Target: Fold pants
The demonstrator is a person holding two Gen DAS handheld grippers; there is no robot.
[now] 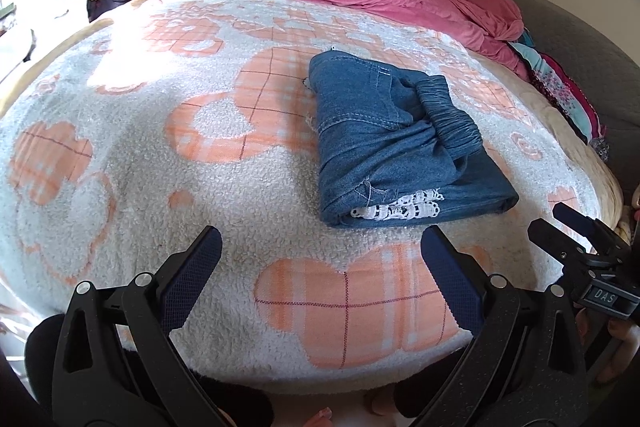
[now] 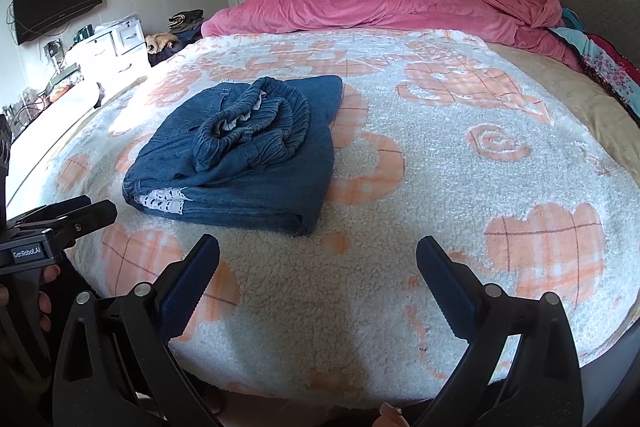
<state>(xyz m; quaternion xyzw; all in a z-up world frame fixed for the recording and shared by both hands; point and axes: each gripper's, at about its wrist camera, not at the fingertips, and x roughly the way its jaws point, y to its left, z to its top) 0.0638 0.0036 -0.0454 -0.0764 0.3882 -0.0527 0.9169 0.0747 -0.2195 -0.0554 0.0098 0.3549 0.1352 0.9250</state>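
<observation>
Your hands are mostly out of frame: only fingertips show below each handle, and the lower edge of the fluffy white blanket with orange checked shapes [image 1: 132, 147] is cut off by the gripper bodies. The heap of clothes on the far side of the bed is too small to sort out. A plate on your right black two-finger gripper [image 1: 562, 227] reads "DAS"; one on your left black two-finger gripper [image 2: 86, 213] reads "GenRobot.AI". The folded blue denim pants with a gathered elastic waistband [image 1: 396, 143] lie in a thick rectangular bundle on the blanket, waistband bunched on top, a strip of white lace trim [image 1: 396, 207] peeking from the near edge. Both grippers stand spread wide and empty, hovering near the pants without touching them.
</observation>
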